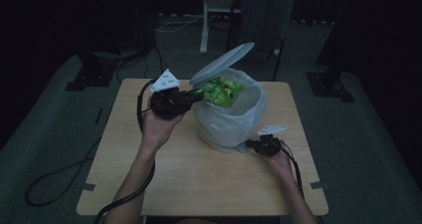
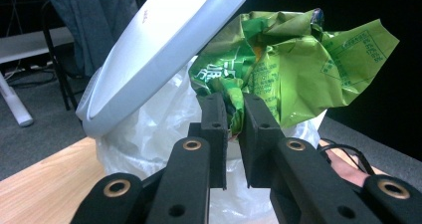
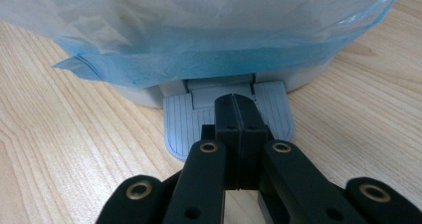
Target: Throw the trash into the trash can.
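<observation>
Print is seen on the crumpled green wrapper [image 2: 298, 64] in the left gripper view, but none can be read: large white characters sit on its left fold, distorted by creases, and a framed block of small dark print lies on the flatter right part, too small to make out. A small dark mark, prob. a logo, is seen on the bin lid [image 2: 164, 40] underside; illegible.
</observation>
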Available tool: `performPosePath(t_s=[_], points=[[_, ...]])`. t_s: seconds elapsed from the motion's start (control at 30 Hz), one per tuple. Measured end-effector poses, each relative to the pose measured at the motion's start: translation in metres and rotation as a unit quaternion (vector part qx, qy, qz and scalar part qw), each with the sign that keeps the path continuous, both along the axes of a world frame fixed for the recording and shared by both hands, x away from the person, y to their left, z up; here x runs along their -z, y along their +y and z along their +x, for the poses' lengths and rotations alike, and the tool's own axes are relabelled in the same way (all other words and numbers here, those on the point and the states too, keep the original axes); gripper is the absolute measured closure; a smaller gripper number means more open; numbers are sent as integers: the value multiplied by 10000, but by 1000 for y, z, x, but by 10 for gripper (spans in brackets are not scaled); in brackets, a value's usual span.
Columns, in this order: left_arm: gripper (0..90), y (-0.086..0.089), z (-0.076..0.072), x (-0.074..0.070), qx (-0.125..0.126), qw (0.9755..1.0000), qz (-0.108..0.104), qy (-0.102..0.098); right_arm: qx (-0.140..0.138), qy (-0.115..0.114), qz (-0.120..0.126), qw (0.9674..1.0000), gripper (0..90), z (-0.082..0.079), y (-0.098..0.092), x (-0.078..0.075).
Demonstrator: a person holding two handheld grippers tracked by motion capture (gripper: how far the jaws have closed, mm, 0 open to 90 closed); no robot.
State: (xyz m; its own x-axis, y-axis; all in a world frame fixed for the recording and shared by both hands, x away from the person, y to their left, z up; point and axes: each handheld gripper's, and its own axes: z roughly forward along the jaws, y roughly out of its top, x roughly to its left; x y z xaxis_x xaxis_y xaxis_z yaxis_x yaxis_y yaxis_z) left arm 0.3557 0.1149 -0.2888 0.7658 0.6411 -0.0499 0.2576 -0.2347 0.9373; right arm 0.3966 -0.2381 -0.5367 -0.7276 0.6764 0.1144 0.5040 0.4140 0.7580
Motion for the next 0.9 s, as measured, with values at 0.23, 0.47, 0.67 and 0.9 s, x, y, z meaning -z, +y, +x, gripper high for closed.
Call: performPosePath(t_s=[0.23, 0.47, 0.67, 0.9], points=[[821, -8, 7, -2, 1, 10000, -5, -9, -1, -1, -1, 10000, 900, 0, 0, 0], [821, -13, 11, -1, -4, 10000, 3, -3, -2, -5, -7, 10000, 900, 0, 0, 0], [820, -17, 17, 0, -8, 10000, 7, 4, -9, -3, -8, 10000, 900, 0, 0, 0], [819, -22, 20, -1, -19, 10000, 17, 4, -9, -4, -8, 10000, 900, 0, 0, 0]])
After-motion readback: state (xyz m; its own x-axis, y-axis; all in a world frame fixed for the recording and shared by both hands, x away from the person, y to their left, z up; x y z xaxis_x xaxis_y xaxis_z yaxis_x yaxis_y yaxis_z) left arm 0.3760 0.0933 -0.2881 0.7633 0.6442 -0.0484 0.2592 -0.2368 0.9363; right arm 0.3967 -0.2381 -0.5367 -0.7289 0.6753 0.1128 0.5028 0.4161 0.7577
